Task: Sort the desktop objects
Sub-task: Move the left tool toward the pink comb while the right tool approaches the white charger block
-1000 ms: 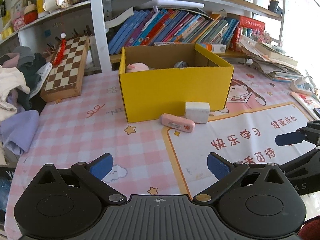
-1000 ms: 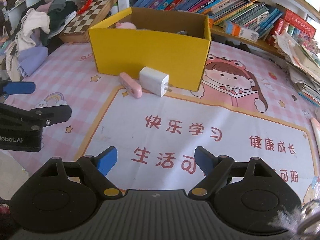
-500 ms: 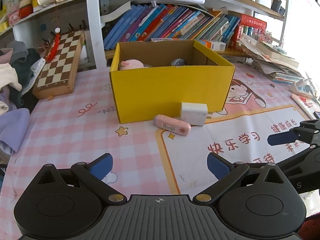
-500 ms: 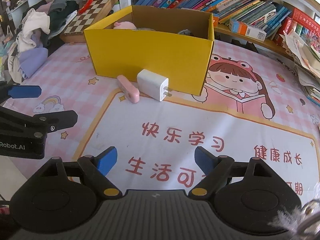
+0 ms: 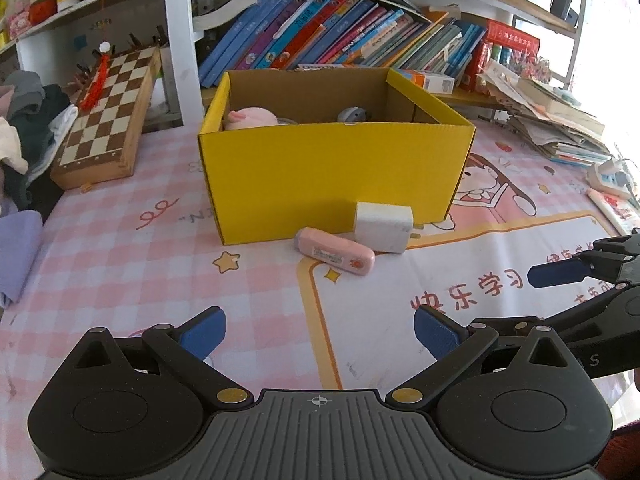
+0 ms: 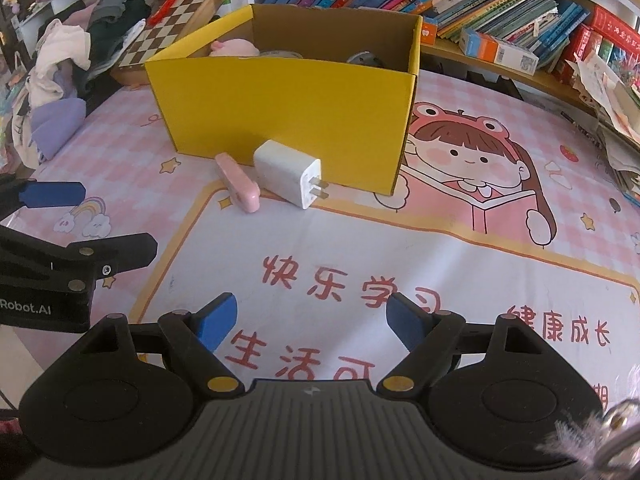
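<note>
Hovering spread and empty, left tongs (image 5: 320,330) and right tongs (image 6: 310,318) are facing the pink case (image 5: 335,251) and white charger (image 5: 383,226) lying ahead, touching the yellow box (image 5: 332,174)

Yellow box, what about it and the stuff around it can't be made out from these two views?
- Box contents: in both views the front wall hides all but the tops of a pink toy and a grey object.
- Charger prongs: they show only in the right wrist view; the left one sees its back.
- Pink case label: too small to read.
- Right gripper: cut off by the left view's edge.
</note>
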